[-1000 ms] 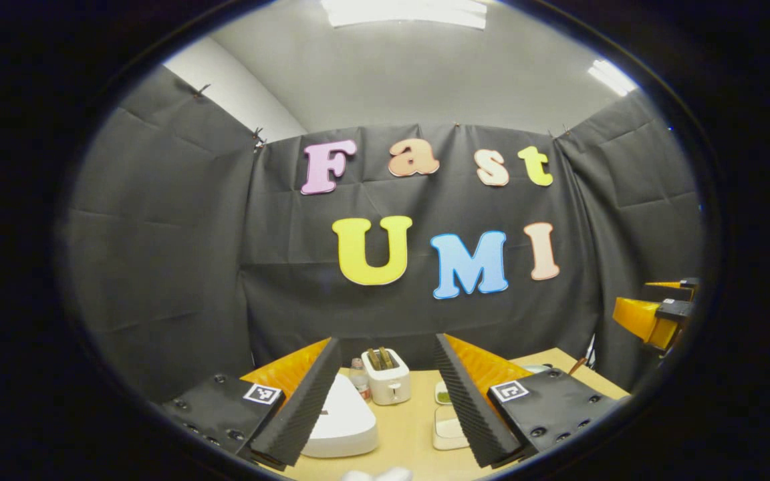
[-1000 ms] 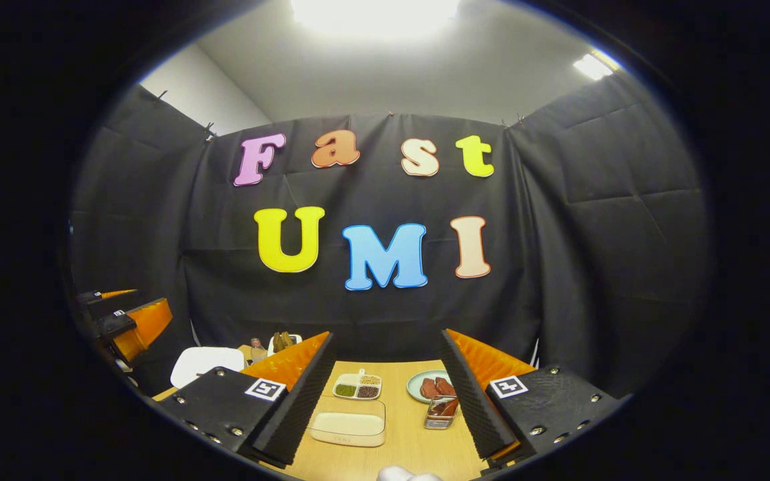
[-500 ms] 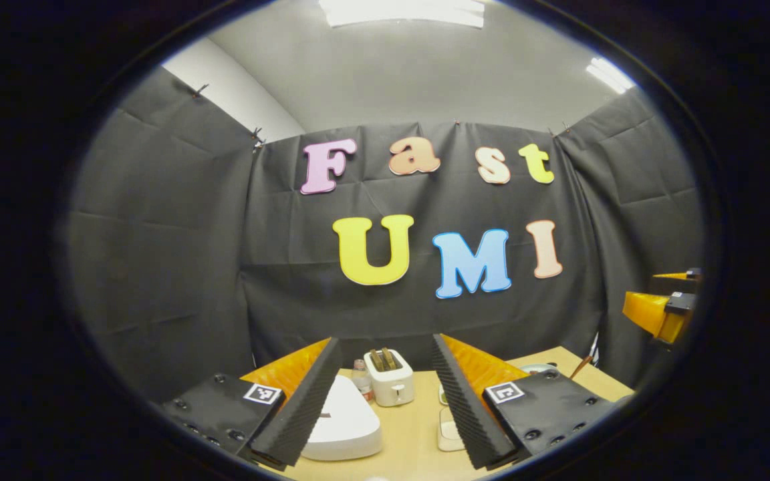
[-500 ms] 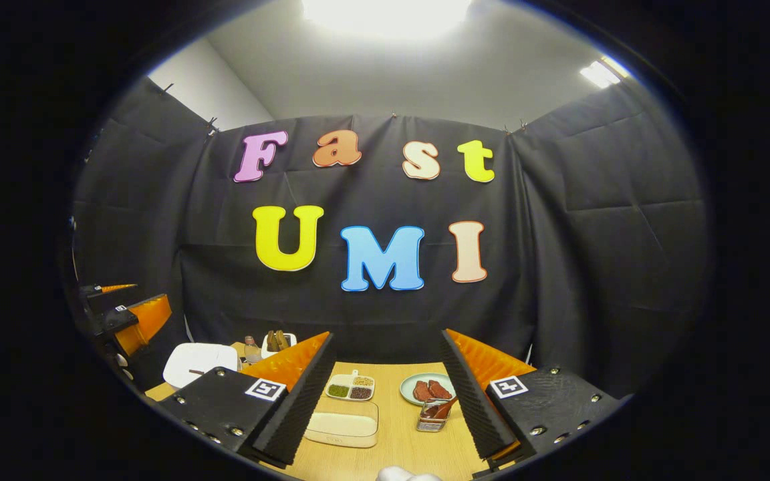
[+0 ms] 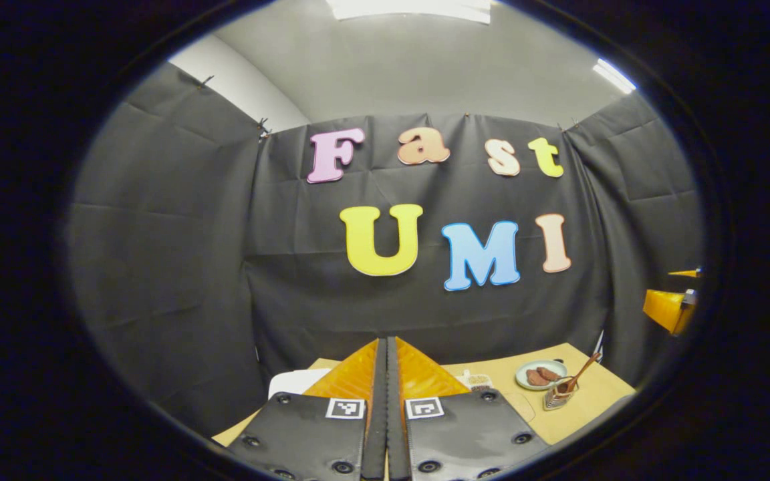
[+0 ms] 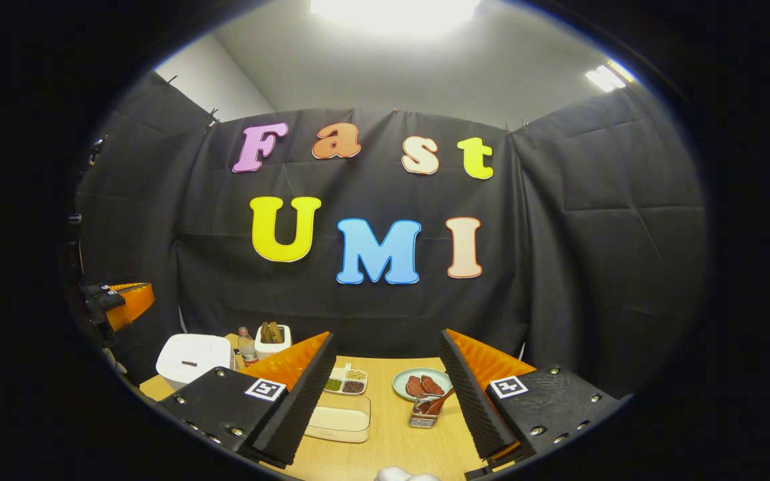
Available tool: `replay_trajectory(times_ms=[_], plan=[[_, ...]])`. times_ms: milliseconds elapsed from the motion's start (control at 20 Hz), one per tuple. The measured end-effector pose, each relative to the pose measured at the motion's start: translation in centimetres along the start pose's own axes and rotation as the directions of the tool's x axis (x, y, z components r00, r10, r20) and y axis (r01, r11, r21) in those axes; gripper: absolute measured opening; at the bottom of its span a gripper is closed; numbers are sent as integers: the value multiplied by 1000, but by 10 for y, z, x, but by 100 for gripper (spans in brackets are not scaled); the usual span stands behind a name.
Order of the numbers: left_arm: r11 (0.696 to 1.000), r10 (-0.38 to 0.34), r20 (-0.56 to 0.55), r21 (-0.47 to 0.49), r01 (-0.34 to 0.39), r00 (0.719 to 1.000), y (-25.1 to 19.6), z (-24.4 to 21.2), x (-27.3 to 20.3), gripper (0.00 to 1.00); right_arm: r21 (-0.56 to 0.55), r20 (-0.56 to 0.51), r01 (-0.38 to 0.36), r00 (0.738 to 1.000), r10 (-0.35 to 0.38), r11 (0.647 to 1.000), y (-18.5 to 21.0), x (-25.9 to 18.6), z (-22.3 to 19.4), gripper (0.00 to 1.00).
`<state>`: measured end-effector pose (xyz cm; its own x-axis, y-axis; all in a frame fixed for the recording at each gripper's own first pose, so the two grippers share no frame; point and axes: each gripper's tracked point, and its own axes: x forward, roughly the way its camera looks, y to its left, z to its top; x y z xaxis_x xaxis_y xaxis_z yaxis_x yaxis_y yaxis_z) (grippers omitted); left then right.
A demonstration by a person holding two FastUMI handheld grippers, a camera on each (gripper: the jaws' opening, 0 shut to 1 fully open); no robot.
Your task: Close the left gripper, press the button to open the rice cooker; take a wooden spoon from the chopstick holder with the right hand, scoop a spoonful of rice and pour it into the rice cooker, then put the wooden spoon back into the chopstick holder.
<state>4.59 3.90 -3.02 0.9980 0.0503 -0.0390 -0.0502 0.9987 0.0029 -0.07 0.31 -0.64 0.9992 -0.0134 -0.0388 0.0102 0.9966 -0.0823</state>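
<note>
The rice cooker (image 6: 192,359) was seen lid down at the worktop's (image 6: 392,441) left end, button unpressed. The left claw (image 5: 387,401) had just been snapped fully together, ready to press. The right claw (image 6: 385,394) was held wide, the wooden spoon (image 6: 440,403) untouched in its chopstick holder (image 6: 424,419).

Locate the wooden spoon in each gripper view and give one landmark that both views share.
Left gripper view: the wooden spoon stands in the chopstick holder at lower right, right of the left gripper, whose jaws are shut.
Right gripper view: the spoon sits low, between the open jaws of the right gripper.
Shared landmark: the plate of meat slices just behind the holder.
</note>
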Motion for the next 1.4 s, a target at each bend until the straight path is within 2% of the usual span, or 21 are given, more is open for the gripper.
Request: replay_trajectory(times_ms=[150, 350, 550, 650, 750, 800, 950, 1000, 1150, 1400], plan=[[997, 55, -43, -44, -57, 998, 29, -22, 29, 7, -9, -11, -1, 1000, 1, 1000, 2, 1, -3, 95], [981, 170, -180, -62, -184, 969, 75, -95, 75, 8, -18, -21, 5, 1000, -5, 1000, 4, 2, -4, 95], [958, 230, -341, -85, -273, 912, 105, -190, 114, 8, -51, -51, 16, 999, -19, 999, 2, 9, -8, 95], [946, 256, -434, -70, -316, 864, 116, -237, 124, 8, -63, -62, 37, 997, -41, 997, -4, 11, -11, 95], [934, 277, -499, -60, -352, 821, 124, -272, 130, 8, -63, -88, 26, 996, -32, 998, 1, 12, -19, 95], [929, 290, -520, -50, -367, 803, 130, -283, 133, 8, -65, -97, 20, 995, -26, 998, 2, 12, -20, 95], [929, 295, -547, -28, -369, 783, 136, -293, 134, 9, -75, -93, 22, 995, -29, 997, 1, 14, -18, 95], [931, 301, -534, -14, -364, 790, 136, -292, 134, 9, -74, -94, 19, 995, -26, 997, 3, 15, -18, 95], [934, 310, -533, 18, -356, 787, 135, -292, 135, 9, -62, -99, 11, 995, -17, 998, 6, 16, -21, 95], [944, 275, -602, 18, -331, 750, 131, -298, 133, 10, -45, -117, -13, 993, 7, 999, 14, 19, -27, 95]])
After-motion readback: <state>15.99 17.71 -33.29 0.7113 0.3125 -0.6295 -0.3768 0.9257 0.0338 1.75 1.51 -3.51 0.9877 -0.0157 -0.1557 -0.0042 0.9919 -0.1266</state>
